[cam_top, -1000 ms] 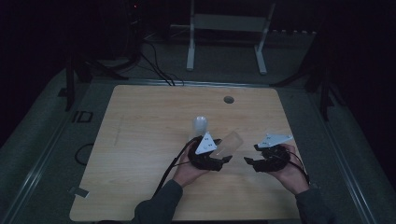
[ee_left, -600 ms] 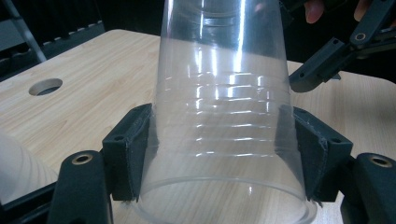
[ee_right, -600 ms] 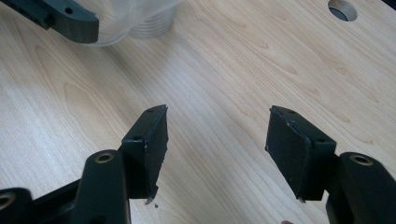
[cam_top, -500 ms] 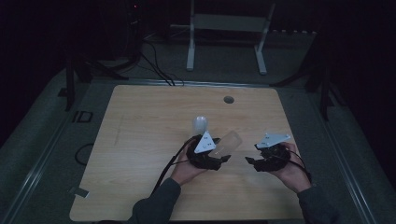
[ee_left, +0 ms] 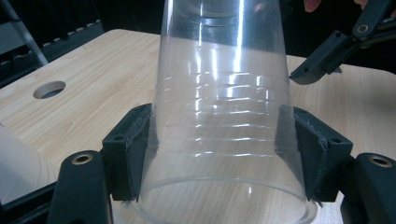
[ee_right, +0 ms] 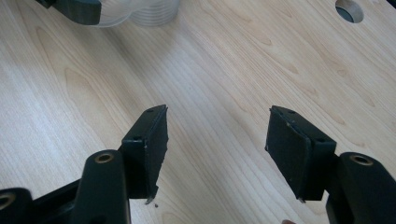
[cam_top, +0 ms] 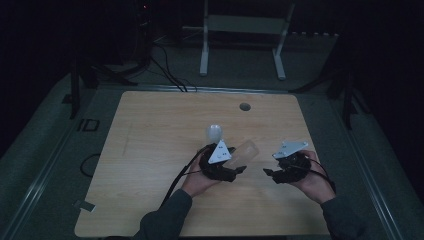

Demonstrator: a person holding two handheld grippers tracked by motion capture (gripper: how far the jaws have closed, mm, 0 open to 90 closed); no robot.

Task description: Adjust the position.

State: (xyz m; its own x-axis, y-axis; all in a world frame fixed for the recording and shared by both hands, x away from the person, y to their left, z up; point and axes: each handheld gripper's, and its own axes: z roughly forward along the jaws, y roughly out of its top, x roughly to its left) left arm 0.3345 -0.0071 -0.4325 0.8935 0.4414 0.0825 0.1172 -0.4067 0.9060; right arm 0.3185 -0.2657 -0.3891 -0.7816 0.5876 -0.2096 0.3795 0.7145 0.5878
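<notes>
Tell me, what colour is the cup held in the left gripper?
The cup is clear, colourless plastic with ridged rings; the left gripper view shows it best.

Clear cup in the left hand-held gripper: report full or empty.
Empty. The clear cup shows only wood grain through its walls; the left hand-held gripper clamps it.

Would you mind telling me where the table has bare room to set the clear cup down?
The table is bare along its left half, from the white cup to the left edge, and along the far strip beside the round hole. The near middle is crowded: the left hand-held gripper holds the clear cup, facing the right hand-held gripper.
</notes>
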